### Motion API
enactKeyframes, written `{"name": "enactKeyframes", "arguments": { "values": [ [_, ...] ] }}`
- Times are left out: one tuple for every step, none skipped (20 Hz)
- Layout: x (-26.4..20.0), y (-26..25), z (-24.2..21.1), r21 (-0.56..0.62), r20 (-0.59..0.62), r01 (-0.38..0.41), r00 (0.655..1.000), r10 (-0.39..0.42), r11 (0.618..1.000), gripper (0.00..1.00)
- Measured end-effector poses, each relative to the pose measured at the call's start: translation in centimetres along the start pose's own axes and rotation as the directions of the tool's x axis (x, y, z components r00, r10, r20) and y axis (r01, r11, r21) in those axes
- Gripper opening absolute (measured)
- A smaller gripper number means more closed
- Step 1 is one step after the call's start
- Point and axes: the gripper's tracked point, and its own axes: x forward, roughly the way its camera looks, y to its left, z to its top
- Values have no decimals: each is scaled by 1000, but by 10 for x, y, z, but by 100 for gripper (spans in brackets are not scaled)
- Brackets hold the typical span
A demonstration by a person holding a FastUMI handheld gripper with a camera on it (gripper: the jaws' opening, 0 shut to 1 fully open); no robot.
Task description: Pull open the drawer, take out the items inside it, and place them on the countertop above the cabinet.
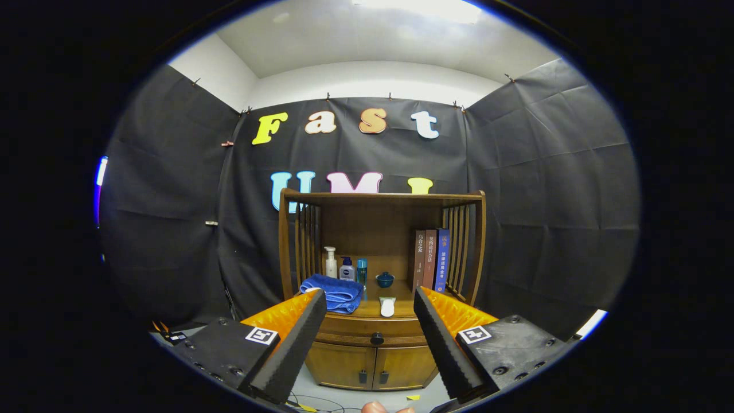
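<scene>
blue towel – left of white object | pump bottle, two small bottles – behind towel | teal lidded cup – right of bottles | three upright books – far right of towel

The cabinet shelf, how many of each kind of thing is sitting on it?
Books: 3
Bottles: 3
Blue towel: 1
Small lidded pot: 1
White oblong item: 1
Total: 9
The gripper is open, short of the shut drawer.

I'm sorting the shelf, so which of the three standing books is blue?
The book farthest right, next to the side slats; the other two are brown.
</scene>
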Motion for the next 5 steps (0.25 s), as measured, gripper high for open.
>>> {"name": "enactKeyframes", "arguments": {
  "values": [
    [0,0,0,0,1,1,1000,-1,1000,99],
    [-1,0,1,0,4,3,1000,-3,1000,99],
    [-1,0,2,-1,6,4,1000,-4,1000,99],
    [-1,1,2,-3,6,5,1000,-5,1000,99],
    [-2,2,2,-2,5,6,1000,-6,1000,99]
  ]
}}
